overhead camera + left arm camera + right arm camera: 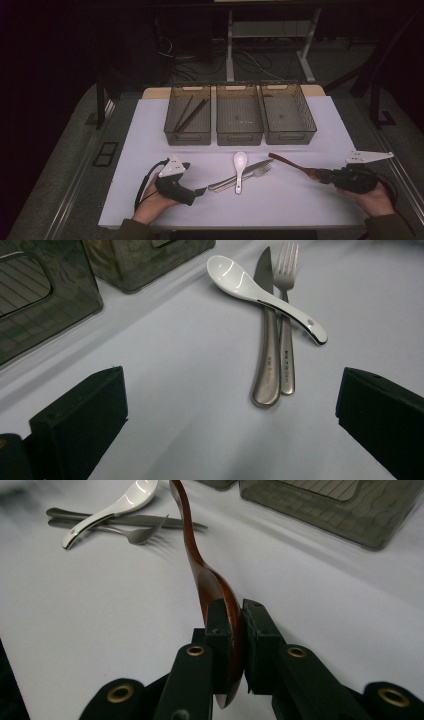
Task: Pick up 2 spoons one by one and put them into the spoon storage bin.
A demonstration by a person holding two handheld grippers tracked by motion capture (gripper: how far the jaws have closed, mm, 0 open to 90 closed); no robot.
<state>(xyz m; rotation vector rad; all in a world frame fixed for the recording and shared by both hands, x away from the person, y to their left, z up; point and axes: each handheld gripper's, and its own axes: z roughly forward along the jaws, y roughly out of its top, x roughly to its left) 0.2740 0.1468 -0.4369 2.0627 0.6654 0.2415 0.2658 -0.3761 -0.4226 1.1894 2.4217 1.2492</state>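
Note:
A brown wooden spoon (292,164) (197,565) is held by its bowl end in my right gripper (325,176) (234,625), whose jaws are shut on it; the handle sticks out toward the bins, above the table. A white ceramic spoon (240,167) (250,282) (112,507) lies across a metal knife (237,176) (266,340) and a metal fork (252,174) (286,315) mid-table. My left gripper (200,191) (230,410) rests on the table to their left, open, with nothing between its jaws.
Three dark mesh bins stand in a row at the back: the left bin (188,131) holds dark chopsticks (191,114), the middle bin (239,132) and right bin (290,134) look bare. A white mat (280,200) covers the table.

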